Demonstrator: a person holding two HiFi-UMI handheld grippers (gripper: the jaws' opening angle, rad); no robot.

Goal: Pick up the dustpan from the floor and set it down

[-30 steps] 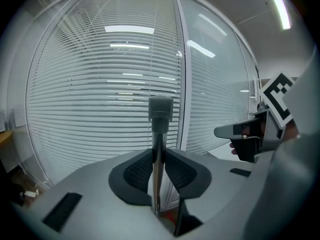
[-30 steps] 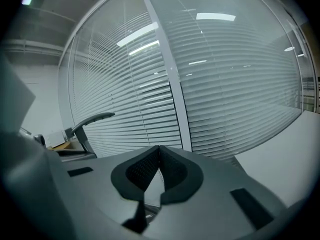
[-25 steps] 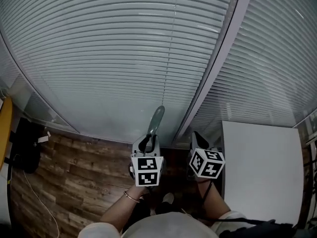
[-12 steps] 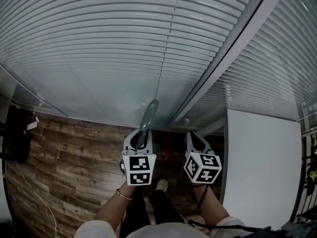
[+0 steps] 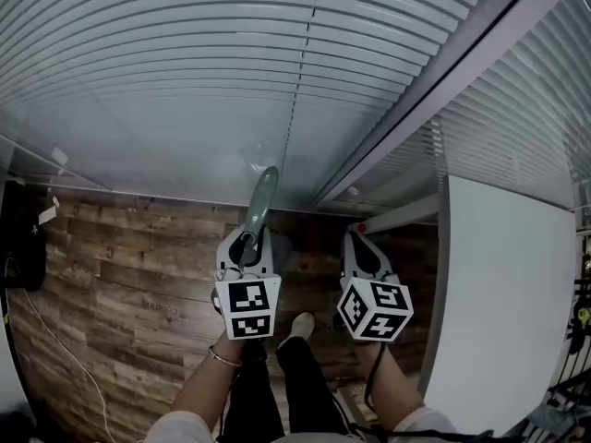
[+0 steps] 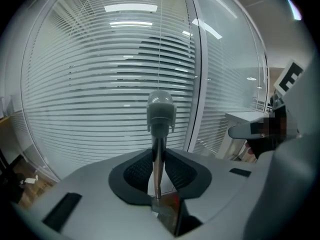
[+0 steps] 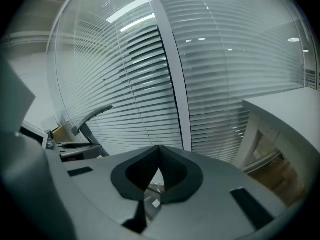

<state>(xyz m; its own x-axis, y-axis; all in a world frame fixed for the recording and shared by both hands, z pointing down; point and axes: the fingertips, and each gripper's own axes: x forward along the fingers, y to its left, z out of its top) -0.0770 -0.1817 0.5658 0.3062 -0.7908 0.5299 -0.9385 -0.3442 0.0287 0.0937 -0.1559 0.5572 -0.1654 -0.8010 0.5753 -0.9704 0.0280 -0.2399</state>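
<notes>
The dustpan's grey handle [image 5: 260, 201] sticks up and away from my left gripper [image 5: 244, 245], which is shut on it. In the left gripper view the handle [image 6: 159, 134] stands upright between the dark pads, its capped end on top. The pan end is hidden below the gripper. My right gripper [image 5: 360, 245] hangs beside the left at about the same height. Its jaws [image 7: 159, 153] meet at the tips with nothing between them. From the right gripper view the handle [image 7: 93, 115] shows at the left, above the left gripper [image 7: 75, 147].
A glass wall with horizontal blinds [image 5: 277, 81] and a slanted metal post [image 5: 406, 127] fills the space ahead. Wood floor [image 5: 129, 266] lies below. A white cabinet [image 5: 503, 293] stands at the right, a black object [image 5: 18, 247] and a white cable [image 5: 55, 340] at the left. The person's shoe [image 5: 300, 326] is under the grippers.
Both grippers have sunk toward the floor together, the left still shut on the handle. More of the wood floor now shows around them.
</notes>
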